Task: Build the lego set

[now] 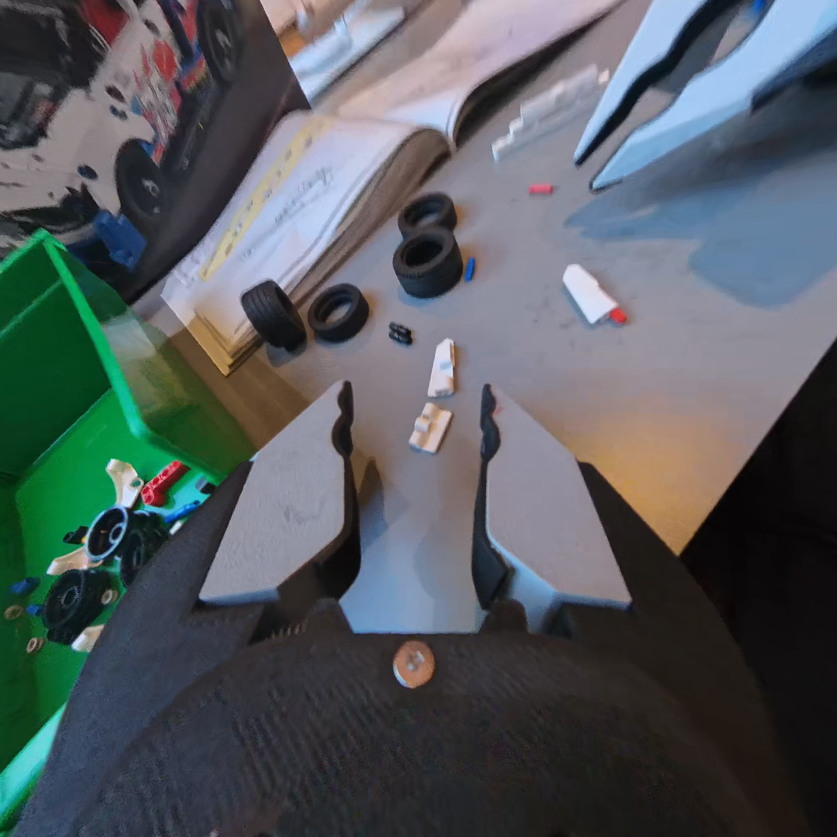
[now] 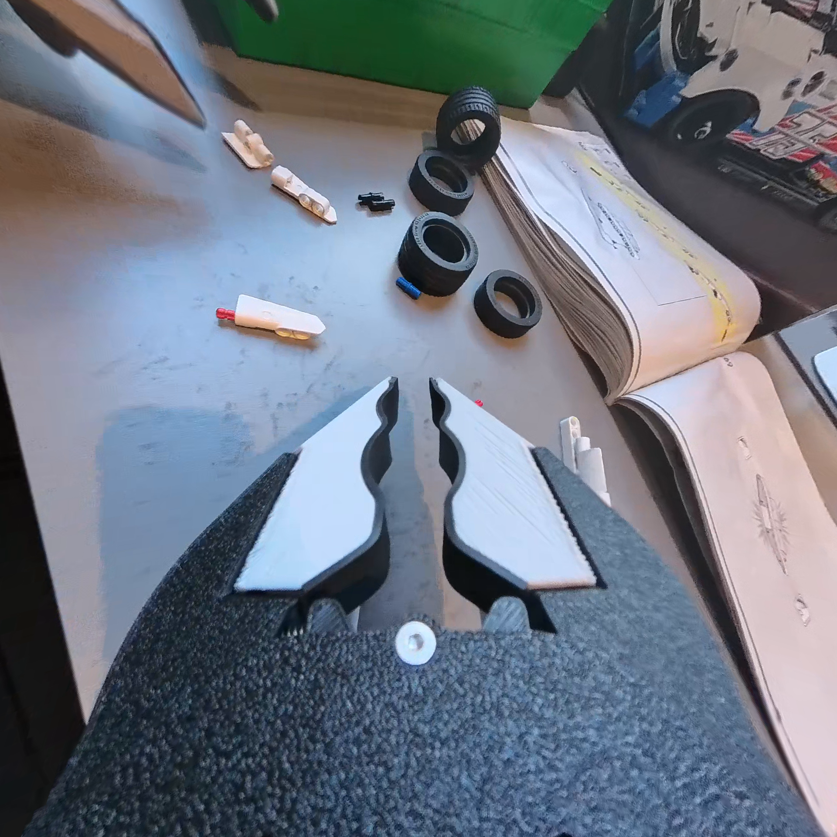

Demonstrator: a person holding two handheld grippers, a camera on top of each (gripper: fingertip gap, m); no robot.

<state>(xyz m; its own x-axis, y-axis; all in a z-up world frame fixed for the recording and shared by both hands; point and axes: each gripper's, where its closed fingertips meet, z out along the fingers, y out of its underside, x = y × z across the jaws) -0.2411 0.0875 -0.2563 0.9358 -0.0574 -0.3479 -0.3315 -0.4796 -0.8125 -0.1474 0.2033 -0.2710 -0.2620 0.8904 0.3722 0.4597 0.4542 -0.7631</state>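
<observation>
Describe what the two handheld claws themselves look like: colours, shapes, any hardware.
Both look alike. The left claw has two flat, pale grey tapering fingers with wavy black inner pads, set in a coarse, textured black body with a round silver screw at its centre. The right claw has whiter fingers with faint ridges, the same wavy black pads, a speckled black body and a pale screw. No cables or sleeves show.

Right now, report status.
Left gripper open, empty, over white panel piece. Right gripper nearly closed, empty. Four tires loose by manual. Nothing blocking.
</observation>
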